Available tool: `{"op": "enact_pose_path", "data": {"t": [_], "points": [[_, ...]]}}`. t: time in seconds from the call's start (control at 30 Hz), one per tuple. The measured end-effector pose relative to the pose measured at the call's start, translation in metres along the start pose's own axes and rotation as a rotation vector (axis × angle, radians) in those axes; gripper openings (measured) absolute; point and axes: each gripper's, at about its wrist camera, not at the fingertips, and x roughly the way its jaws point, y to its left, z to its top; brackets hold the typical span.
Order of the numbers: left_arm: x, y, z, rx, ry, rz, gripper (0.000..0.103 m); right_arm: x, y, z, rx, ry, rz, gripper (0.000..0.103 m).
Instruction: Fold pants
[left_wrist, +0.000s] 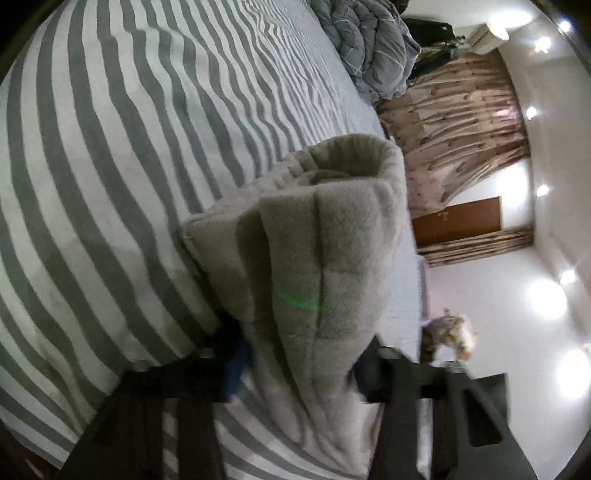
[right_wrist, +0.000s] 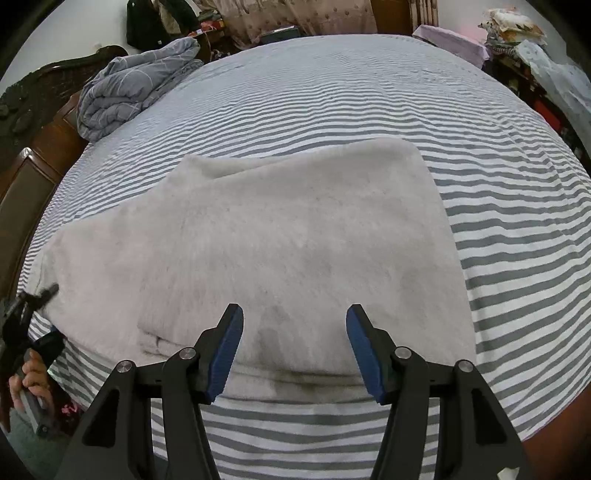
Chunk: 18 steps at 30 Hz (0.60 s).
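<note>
Fleecy grey pants (left_wrist: 325, 236) fill the left wrist view, a bunched fold clamped in the left gripper (left_wrist: 299, 354) above the striped bedsheet (left_wrist: 129, 147). Right wrist view: pants lie folded flat on the sheet; right gripper (right_wrist: 294, 347) hovers with jaws spread, grasping nothing.

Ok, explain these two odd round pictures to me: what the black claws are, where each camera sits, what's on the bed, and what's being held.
No robot here: a person carries two hand-held black two-finger grippers, each with a fisheye camera looking along its fingers. The left gripper's picture shows its fingers closed on a bunched fold of pale grey fleece pants, lifted off the grey-and-white striped bedsheet. The right gripper's picture shows its blue-padded fingers open, holding nothing, above the same pants lying spread and partly folded. The left gripper appears at that picture's left edge. A rumpled blue-grey quilt sits in the far corner.
</note>
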Motion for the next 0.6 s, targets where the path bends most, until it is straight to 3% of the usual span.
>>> {"op": "enact_pose_path", "data": {"t": [0.13,0.27,0.33,0.6], "points": [[-0.005,-0.007,-0.003,0.043,-0.018,0.022,0.024,0.017,0.006,-0.005,-0.047,0.041,-0.047,0.055],[-0.01,-0.049,-0.011,0.25,-0.067,0.094,0.019,0.026,0.014,-0.012,-0.116,0.029,-0.082,0.062],[-0.015,-0.075,-0.018,0.349,-0.085,0.116,0.018,0.025,0.012,-0.01,-0.105,0.034,-0.069,0.064],[-0.019,-0.17,-0.056,0.545,-0.122,0.168,0.017,-0.009,-0.023,-0.005,0.084,-0.02,0.076,0.063]]}}
